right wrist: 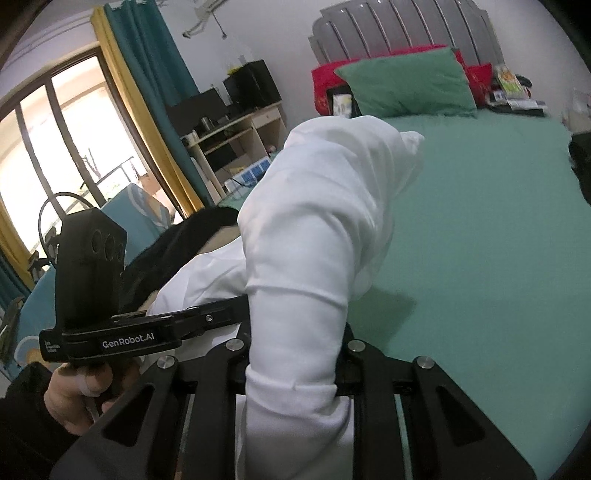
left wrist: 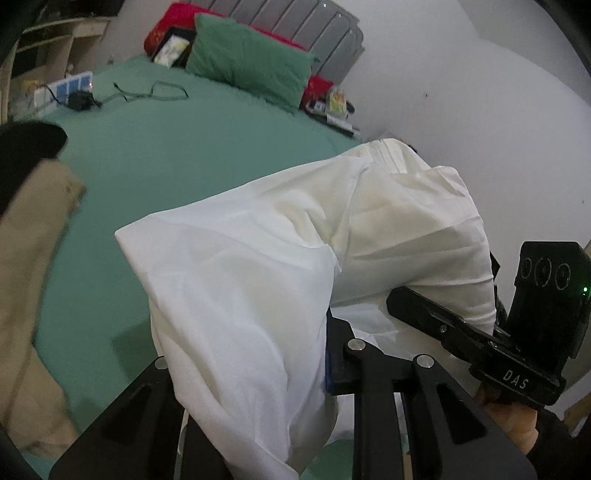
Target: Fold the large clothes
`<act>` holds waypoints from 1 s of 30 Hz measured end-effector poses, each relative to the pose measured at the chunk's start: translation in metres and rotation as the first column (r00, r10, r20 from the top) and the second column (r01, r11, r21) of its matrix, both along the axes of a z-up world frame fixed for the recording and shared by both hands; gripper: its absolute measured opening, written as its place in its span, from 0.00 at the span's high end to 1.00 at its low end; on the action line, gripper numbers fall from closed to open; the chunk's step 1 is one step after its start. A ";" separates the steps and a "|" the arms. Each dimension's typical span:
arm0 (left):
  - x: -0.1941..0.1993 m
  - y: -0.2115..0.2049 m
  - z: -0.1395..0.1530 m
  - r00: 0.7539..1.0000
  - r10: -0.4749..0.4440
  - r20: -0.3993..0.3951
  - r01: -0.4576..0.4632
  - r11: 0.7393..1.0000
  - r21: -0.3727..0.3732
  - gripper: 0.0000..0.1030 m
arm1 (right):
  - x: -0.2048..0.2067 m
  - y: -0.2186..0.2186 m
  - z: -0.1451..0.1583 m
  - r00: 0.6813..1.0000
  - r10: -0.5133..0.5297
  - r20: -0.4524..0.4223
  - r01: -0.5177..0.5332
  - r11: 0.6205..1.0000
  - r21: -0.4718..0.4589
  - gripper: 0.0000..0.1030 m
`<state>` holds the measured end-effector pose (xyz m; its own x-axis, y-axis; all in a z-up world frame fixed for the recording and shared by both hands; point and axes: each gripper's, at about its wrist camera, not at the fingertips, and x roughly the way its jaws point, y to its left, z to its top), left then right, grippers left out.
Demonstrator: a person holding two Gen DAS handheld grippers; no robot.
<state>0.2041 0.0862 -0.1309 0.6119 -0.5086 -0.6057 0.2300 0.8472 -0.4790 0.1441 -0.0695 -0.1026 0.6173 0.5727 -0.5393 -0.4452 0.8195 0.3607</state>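
Note:
A large white garment (left wrist: 240, 280) hangs bunched above the green bed (left wrist: 155, 158). In the left wrist view it drapes over my left gripper (left wrist: 258, 332) and hides the fingertips; the jaws are clamped on the cloth. My right gripper (left wrist: 410, 304) comes in from the right, its fingers buried in the same garment, a hand under its handle. In the right wrist view the white garment (right wrist: 314, 229) rises in a thick roll out of my right gripper (right wrist: 295, 339), which is shut on it. My left gripper (right wrist: 225, 314) grips the cloth just to the left.
A beige garment (left wrist: 29, 295) and a black one (left wrist: 26, 155) lie at the bed's left edge. A green pillow (left wrist: 251, 62), red cushions and small items sit by the grey headboard (right wrist: 406, 33). A charger with its cable (left wrist: 81, 99) lies on the sheet. A desk (right wrist: 236, 129) stands beside the window.

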 end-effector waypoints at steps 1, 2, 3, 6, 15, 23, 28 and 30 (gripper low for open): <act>0.001 0.006 0.005 1.000 0.010 0.015 -0.010 1.000 -0.001 0.77 | 0.003 0.005 0.004 1.000 0.002 0.009 -0.002 1.000 0.004 0.80; 0.001 0.012 0.010 0.999 0.018 0.027 -0.018 1.000 -0.004 0.77 | 0.005 0.007 0.005 1.000 0.003 0.015 -0.003 1.000 0.010 0.80; 0.002 0.021 0.016 0.999 0.032 0.042 -0.031 0.999 -0.008 0.77 | 0.009 0.014 0.008 1.000 0.004 0.023 -0.005 1.000 0.022 0.80; 0.009 0.036 0.026 0.996 0.063 0.064 -0.062 0.998 -0.014 0.78 | 0.017 0.026 0.014 0.999 0.010 0.042 -0.012 0.999 0.045 0.80; 0.028 0.091 0.046 0.991 0.070 0.118 -0.082 0.991 0.105 0.78 | 0.049 0.065 0.005 0.998 0.049 0.041 -0.056 0.984 0.171 0.80; 0.065 0.135 0.014 0.996 0.088 -0.002 -0.086 0.983 0.160 0.78 | 0.089 0.096 -0.057 0.993 0.072 -0.088 -0.041 0.949 0.314 0.80; 0.093 0.162 -0.039 0.962 0.145 -0.230 -0.097 0.973 0.207 0.78 | 0.100 0.100 -0.115 0.972 0.047 -0.229 0.020 0.959 0.282 0.80; 0.094 0.169 -0.047 0.953 0.173 -0.249 -0.111 0.963 0.246 0.78 | 0.102 0.093 -0.135 0.958 0.015 -0.288 0.067 0.959 0.274 0.75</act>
